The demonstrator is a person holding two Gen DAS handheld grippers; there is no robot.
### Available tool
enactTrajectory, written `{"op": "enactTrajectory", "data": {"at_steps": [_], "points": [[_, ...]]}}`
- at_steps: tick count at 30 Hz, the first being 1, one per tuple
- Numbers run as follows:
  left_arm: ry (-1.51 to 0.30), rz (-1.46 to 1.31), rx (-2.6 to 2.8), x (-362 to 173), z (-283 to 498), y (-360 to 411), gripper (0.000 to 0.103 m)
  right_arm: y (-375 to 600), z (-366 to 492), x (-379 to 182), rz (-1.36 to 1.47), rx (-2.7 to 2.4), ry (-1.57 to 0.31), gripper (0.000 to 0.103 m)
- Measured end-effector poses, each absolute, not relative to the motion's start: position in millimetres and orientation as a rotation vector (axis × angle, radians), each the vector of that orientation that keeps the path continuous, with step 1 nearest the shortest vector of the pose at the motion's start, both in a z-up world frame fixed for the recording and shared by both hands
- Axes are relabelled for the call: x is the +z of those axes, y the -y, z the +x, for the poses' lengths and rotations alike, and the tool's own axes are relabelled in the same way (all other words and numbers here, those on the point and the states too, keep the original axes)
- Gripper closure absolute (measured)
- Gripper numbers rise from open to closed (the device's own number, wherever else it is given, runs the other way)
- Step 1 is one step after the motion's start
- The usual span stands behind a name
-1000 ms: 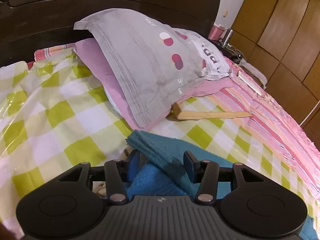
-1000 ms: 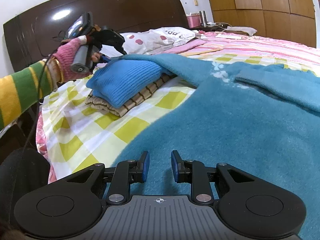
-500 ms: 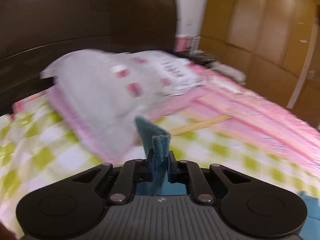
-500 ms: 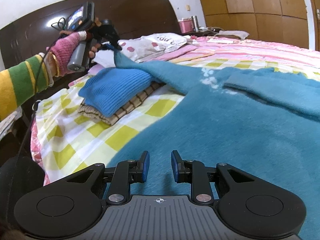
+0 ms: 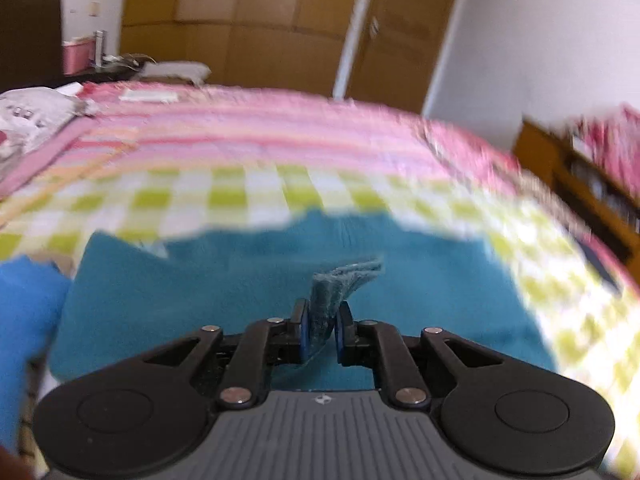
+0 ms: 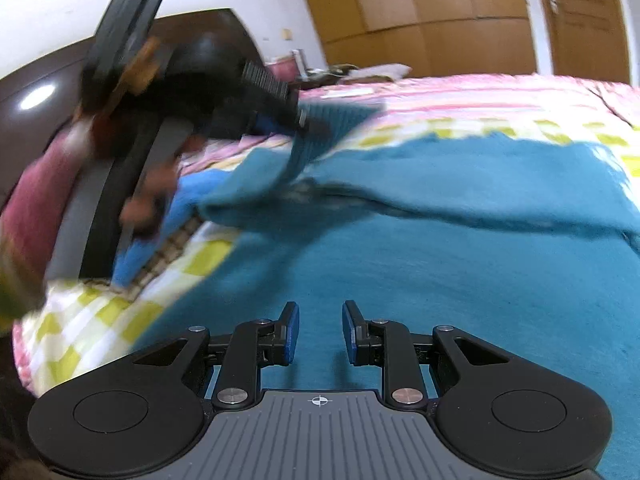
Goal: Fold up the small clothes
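The teal sweater (image 5: 240,300)'s sleeve cuff (image 5: 340,280), clamped in the left gripper (image 5: 320,330) whose jaws have just been easing slightly, has been swung from the pillow side across the garment's body, so the sleeve fold appears under way, while the right gripper (image 6: 318,332) is held parted and empty above the fabric.

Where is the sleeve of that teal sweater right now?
In the left wrist view, the sleeve cuff is pinched in the left gripper, lifted over the teal sweater.

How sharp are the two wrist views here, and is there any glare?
Left wrist view: bedspread and wardrobe smeared by motion blur; left gripper and pinched teal sweater cuff sharper. Right wrist view: hand at left streaked, right gripper crisp; a lamp glares on the headboard.
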State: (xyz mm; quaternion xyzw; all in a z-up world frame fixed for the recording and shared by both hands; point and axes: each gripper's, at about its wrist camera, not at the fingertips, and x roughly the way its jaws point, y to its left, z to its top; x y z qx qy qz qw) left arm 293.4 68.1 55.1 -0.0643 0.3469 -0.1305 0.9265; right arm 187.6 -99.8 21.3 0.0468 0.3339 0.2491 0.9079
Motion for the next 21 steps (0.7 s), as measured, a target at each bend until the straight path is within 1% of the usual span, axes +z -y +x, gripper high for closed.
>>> {"op": "enactTrajectory", "data": {"at_steps": [1, 3, 5, 7, 9, 14, 17, 21], "points": [[-0.733, -0.119, -0.266, 47.8, 289.1, -66.1, 0.078, 104.2, 190.7, 19.3, 0.103, 0.501, -0.695, 0.079], [-0.747, -0.129, -0.264, 36.9, 277.3, -68.2, 0.073, 109.7, 196.3, 16.6, 0.123, 0.486, -0.709, 0.079], [-0.738, -0.138, -0.246, 31.2, 261.6, -76.2, 0.07, 115.6, 206.3, 15.2, 0.152, 0.483, -0.729, 0.078], [-0.722, -0.121, -0.225, 26.3, 248.1, -81.5, 0.068, 116.0, 219.1, 15.9, 0.181, 0.483, -0.739, 0.063], [-0.721, -0.116, -0.211, 18.4, 245.3, -85.5, 0.068, 118.3, 232.8, 15.7, 0.233, 0.485, -0.751, 0.058], [-0.694, -0.109, -0.212, 5.0, 224.2, -92.1, 0.068, 116.3, 272.6, 5.7, 0.414, 0.463, -0.823, 0.057], [-0.682, -0.061, -0.216, 2.0, 218.7, -93.7, 0.068, 113.9, 287.0, -4.1, 0.453, 0.418, -0.862, 0.057], [-0.681, -0.103, -0.248, 1.5, 219.0, -101.0, 0.068, 108.4, 293.3, -5.9, 0.476, 0.391, -0.862, 0.055]]}}
